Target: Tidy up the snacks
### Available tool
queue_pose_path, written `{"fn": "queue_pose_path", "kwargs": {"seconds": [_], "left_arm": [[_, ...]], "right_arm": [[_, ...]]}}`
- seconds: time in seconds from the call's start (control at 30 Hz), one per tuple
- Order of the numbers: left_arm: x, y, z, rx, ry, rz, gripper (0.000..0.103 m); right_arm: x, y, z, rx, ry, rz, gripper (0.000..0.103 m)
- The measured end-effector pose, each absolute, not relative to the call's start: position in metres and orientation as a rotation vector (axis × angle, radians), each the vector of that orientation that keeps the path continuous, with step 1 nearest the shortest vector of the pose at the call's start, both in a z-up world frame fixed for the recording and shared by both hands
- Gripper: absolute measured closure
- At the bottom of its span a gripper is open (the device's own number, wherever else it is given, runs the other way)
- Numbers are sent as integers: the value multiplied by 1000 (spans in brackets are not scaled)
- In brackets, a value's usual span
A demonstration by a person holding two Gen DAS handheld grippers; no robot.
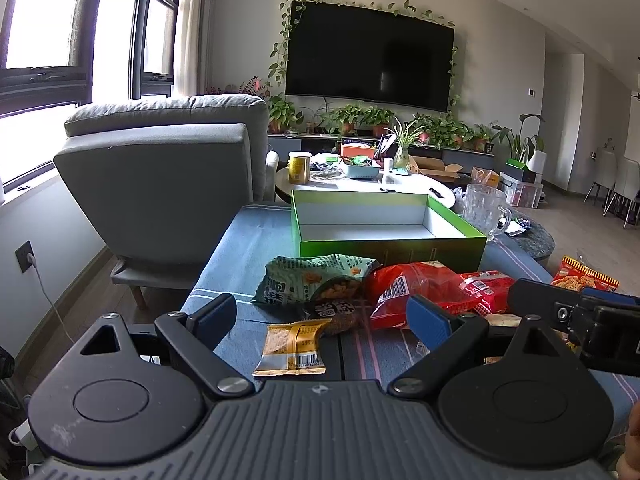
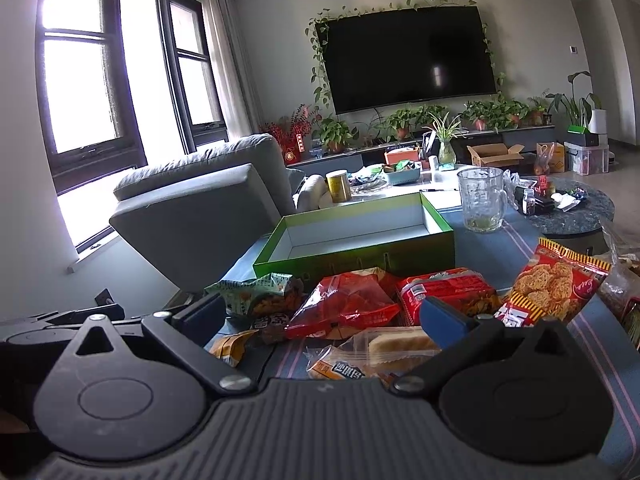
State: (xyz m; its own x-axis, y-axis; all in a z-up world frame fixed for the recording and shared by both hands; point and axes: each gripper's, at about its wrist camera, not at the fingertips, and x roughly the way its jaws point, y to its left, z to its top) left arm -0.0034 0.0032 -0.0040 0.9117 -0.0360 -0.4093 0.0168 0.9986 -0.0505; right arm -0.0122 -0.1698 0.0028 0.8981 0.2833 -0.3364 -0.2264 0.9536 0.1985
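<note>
Both grippers hover low over a blue striped cloth (image 1: 248, 248) w/ snacks strewn across it. Left gripper (image 1: 326, 314) is spread wide, nothing between its blue pads; an orange packet (image 1: 294, 346) lies flat on the cloth just under the gap, barcode toward the camera. Right gripper (image 2: 324, 316) is likewise released and empty, w/ a clear-wrapped cake (image 2: 376, 354) lying below it. Behind the packets sits a green box (image 1: 384, 246), open and bare inside, white lining showing. Btw box and grippers: a green bag (image 1: 312, 284) torn open, a small dark packet (image 1: 336, 314) touching it, a red bag (image 1: 416, 294) and a red pack (image 2: 444, 290) side by side. Further right, a noodle bag (image 2: 556, 286) leans tilted. A glass mug (image 2: 480, 200) stands upright just right of the box's far corner; something greenish at its bottom, prob. residue, hard to tell. In the left view the right gripper's body shows at the right edge. Grey armchair (image 1: 168, 184) sits left of the cloth, TV (image 2: 408, 56) on the far wall.
</note>
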Motion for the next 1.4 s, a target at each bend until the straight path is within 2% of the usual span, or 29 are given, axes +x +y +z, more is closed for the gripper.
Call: {"fn": "queue_pose_path", "kwargs": {"seconds": [1.4], "left_arm": [[-3,10,-9,-69,448,-15,12]], "right_arm": [[-8,-170,-5,189,431,277,26]]}}
